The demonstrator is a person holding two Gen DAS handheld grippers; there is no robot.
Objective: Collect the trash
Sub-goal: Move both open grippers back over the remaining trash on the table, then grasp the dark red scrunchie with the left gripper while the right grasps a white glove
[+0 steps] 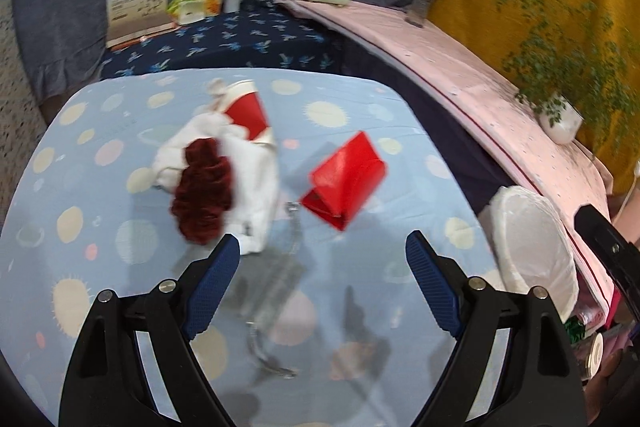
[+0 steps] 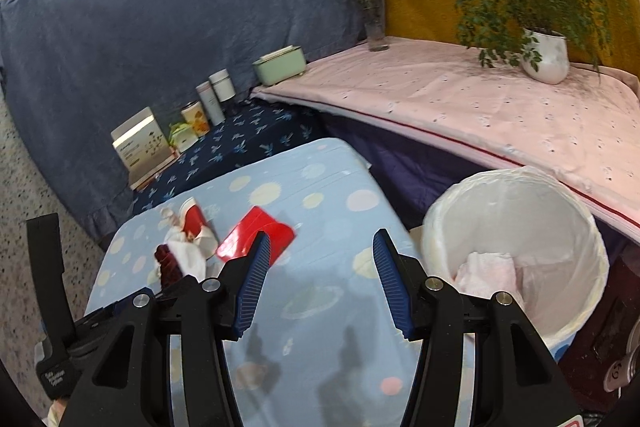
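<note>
Off to the left of my left claw, just past its left fingertip, lies a dark red crumpled piece on top of white tissue, and beyond them a red-and-white paper cup lies on its side. My left claw's jaws stand wide apart with nothing between them, only the spotted blue tablecloth below. Ahead and slightly right of it sits a red folded box, apart from the tissue heap. Farther right, off the table's edge, is the white-lined trash bin.

My right claw is also parted and empty, over the same cloth. The red box lies just beyond its left fingertip, the tissue heap farther left. To its right, close by, the bin stands open with a pale pink wad inside.
</note>
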